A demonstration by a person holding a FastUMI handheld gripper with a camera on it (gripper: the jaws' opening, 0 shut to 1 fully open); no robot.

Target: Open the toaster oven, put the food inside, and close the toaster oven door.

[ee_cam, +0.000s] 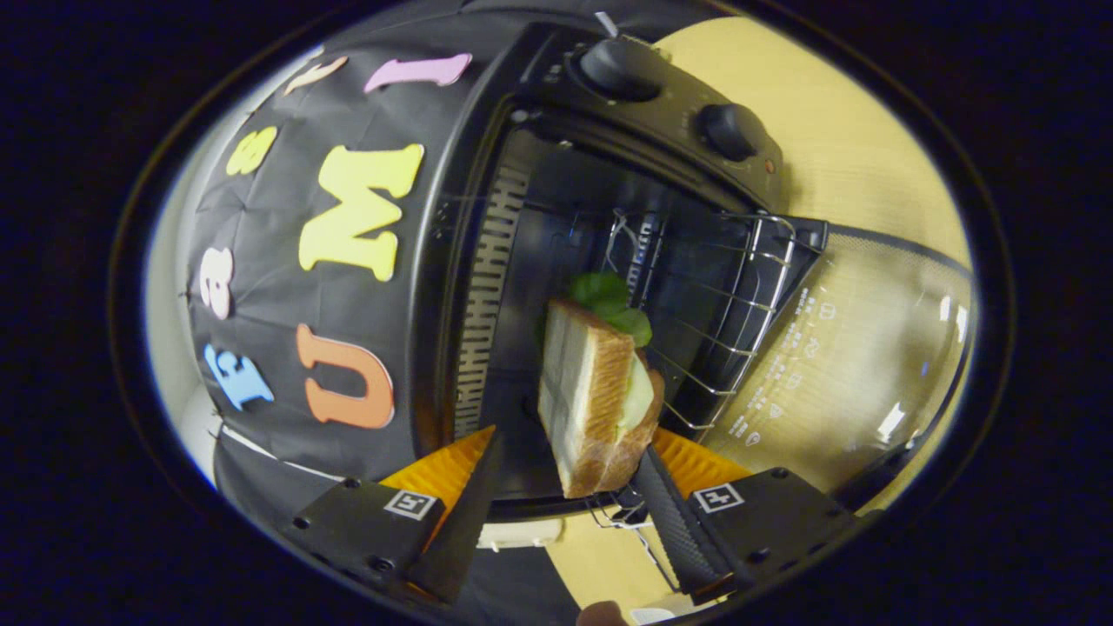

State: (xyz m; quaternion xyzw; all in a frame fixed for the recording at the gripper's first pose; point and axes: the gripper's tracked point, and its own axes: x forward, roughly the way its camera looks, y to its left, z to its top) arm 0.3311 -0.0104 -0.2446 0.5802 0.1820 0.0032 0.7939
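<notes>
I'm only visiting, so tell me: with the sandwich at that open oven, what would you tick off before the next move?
1. Toaster oven door fully open: ok.
2. Wire rack seated inside the oven: ok.
3. Sandwich resting fully on the rack: cannot tell; it sits at the oven mouth, in front of the rack.
4. Gripper jaws clear of the sandwich: not ok; they are open, but one finger touches the bread while the other stands apart.

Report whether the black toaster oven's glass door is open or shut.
Open: the glass door is swung away from the black toaster oven, exposing its wire rack.
</notes>
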